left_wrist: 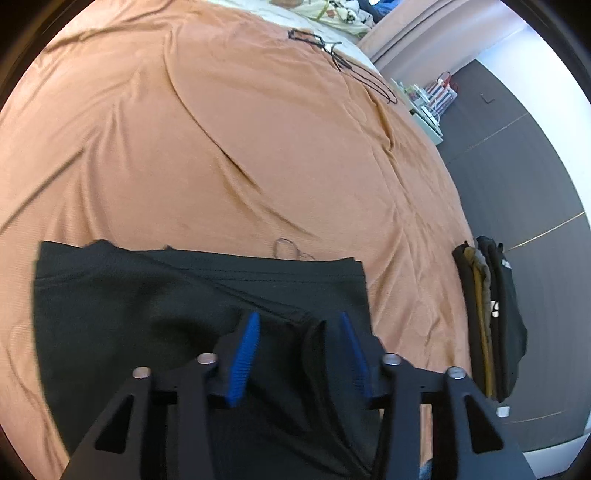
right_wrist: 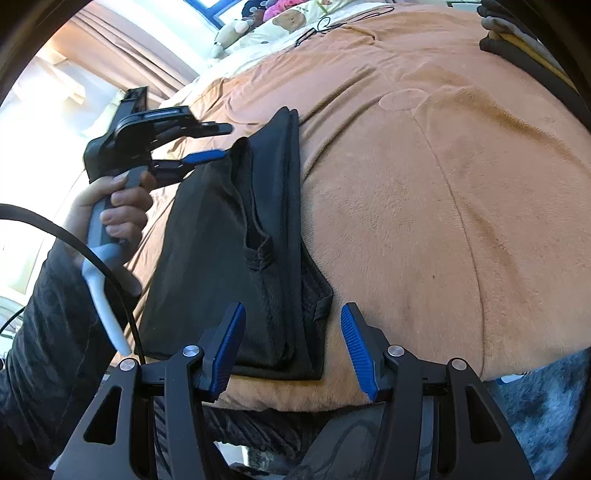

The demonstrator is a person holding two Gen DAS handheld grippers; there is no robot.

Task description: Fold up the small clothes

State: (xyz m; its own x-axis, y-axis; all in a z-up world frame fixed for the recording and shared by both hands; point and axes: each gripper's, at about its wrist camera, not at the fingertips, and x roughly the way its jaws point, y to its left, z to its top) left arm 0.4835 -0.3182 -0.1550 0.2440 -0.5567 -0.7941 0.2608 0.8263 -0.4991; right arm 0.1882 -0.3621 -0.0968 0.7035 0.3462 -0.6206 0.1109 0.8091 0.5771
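A black garment (left_wrist: pixel 177 302) lies partly folded on the orange blanket (left_wrist: pixel 258 129). In the left wrist view my left gripper (left_wrist: pixel 299 319) is open, its blue pads on either side of a raised fold at the garment's near edge. In the right wrist view the same garment (right_wrist: pixel 229 243) runs away from me as a long folded strip. My right gripper (right_wrist: pixel 293 312) is open over its near end, not touching it. The left gripper (right_wrist: pixel 218 142) shows there at the strip's far end, jaws apart, held by a hand.
A stack of folded dark and tan clothes (left_wrist: pixel 491 317) sits at the bed's right edge, also seen in the right wrist view (right_wrist: pixel 524 40). Black cords (left_wrist: pixel 343 59) lie far up the blanket. Pillows and plush toys (right_wrist: pixel 266 18) are at the head. Dark floor (left_wrist: pixel 524 177) lies right of the bed.
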